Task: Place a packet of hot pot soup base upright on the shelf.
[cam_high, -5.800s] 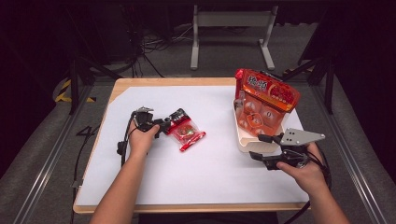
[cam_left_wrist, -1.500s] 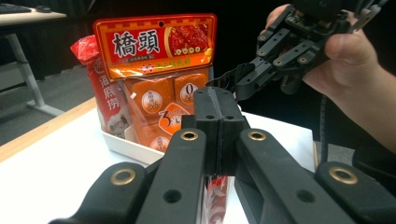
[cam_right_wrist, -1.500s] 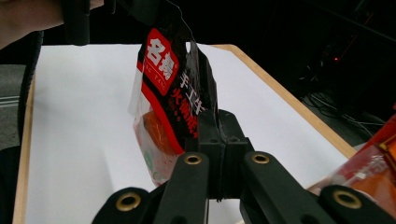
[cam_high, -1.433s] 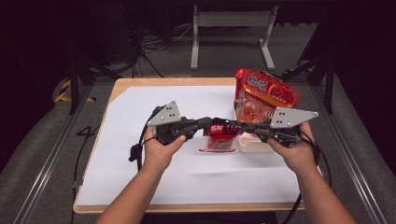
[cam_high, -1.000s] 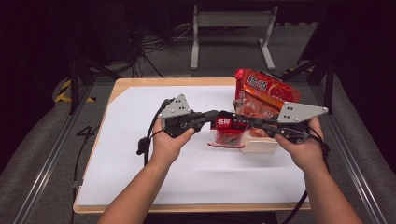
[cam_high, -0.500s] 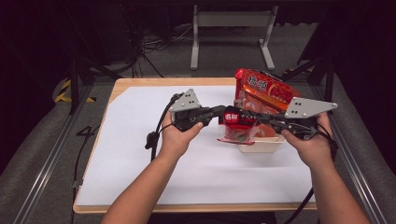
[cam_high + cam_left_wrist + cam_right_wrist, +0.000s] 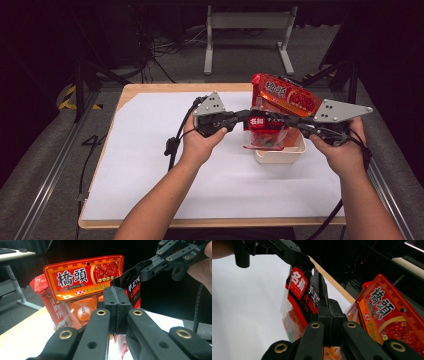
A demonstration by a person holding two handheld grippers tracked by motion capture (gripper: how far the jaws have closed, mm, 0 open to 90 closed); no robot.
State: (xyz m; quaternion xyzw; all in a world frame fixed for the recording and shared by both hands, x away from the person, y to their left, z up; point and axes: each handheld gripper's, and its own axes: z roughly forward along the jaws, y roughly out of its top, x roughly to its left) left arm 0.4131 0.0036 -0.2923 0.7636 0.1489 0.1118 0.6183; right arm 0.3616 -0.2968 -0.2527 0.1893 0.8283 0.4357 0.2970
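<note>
Step in hand, as judged: carrying a small sauce packet to the bin that holds the larger pouches. Nearest, two forearms enter from 6 o'clock of the high view and angle inward. The left hand (image 7: 199,142) grips the left tool (image 7: 246,116), pointing toward 3 o'clock; the right hand (image 7: 340,152) grips the right tool (image 7: 279,120), pointing toward 9 o'clock, so the tips meet over the counter's right half. Both wrists look roughly level, each grey plate tilted up. Left tool: jaws pressed together on the packet's top edge, seen plainly in the left gripper view. Right tool: jaws likewise clamped on the same top edge, from the other side, per the right gripper view. The small sauce packet (image 7: 265,131) hangs between them, black-and-red header up, clear lower part dangling, off the counter and over the near-left part of the white bin (image 7: 295,155). Behind it, at about 1 o'clock, the large red-orange pouch (image 7: 290,97) stands in the bin, leaning back. White paper (image 7: 150,150) covers the counter (image 7: 150,90). Next move, as judged: lower the packet into the free front part of the bin, then release both tools together; the risk is snagging the standing pouch.
</note>
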